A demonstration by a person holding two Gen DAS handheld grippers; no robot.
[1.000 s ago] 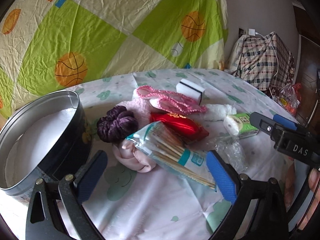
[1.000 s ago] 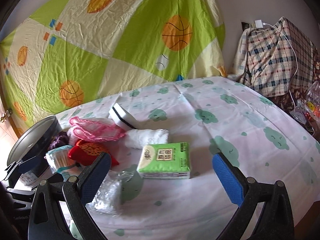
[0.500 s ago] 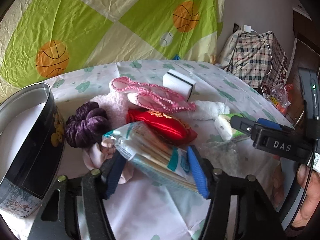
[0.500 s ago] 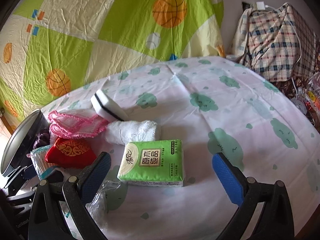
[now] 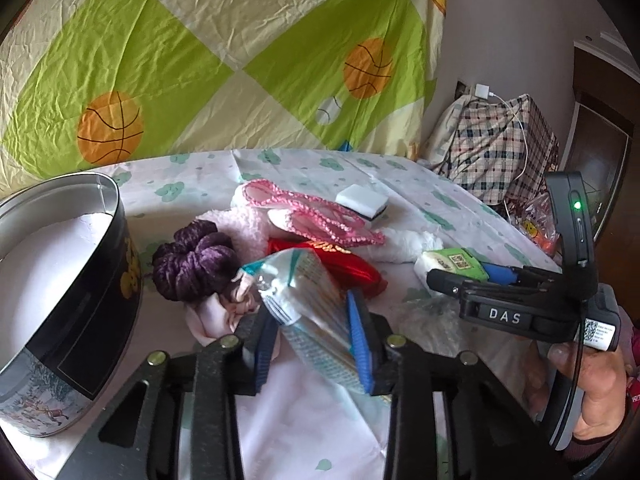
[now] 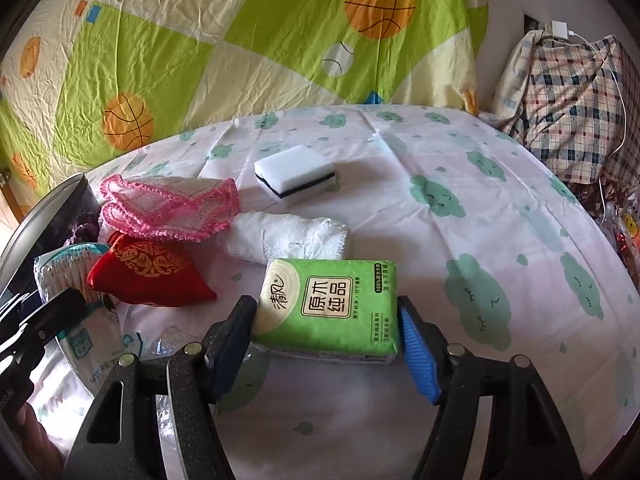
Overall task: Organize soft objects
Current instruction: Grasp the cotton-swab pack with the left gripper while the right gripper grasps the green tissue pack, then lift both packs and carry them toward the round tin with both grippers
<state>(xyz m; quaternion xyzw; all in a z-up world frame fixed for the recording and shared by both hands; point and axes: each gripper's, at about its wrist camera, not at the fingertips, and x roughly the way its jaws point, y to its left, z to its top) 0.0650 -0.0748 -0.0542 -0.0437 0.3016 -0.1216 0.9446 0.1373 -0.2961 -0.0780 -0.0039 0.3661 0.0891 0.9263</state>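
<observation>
My left gripper is closing on a clear pack of cotton swabs; both blue pads press its sides. Behind it lie a purple scrunchie, a pale pink cloth, a red pouch and a pink-edged cloth. My right gripper is closing around a green tissue pack, its pads touching both short sides. Beyond it sit a rolled white towel, a white and black sponge, the pink-edged cloth and the red pouch.
A round tin with a white lining stands open at the left. Crumpled clear plastic lies between the grippers. The cloud-print sheet is bare to the right. A plaid bag stands beyond the bed's far right edge.
The left jaws have narrowed from wide open onto the swab pack, which now tilts up. The right gripper moved in over the tissue pack and its jaws came in to the sides.
</observation>
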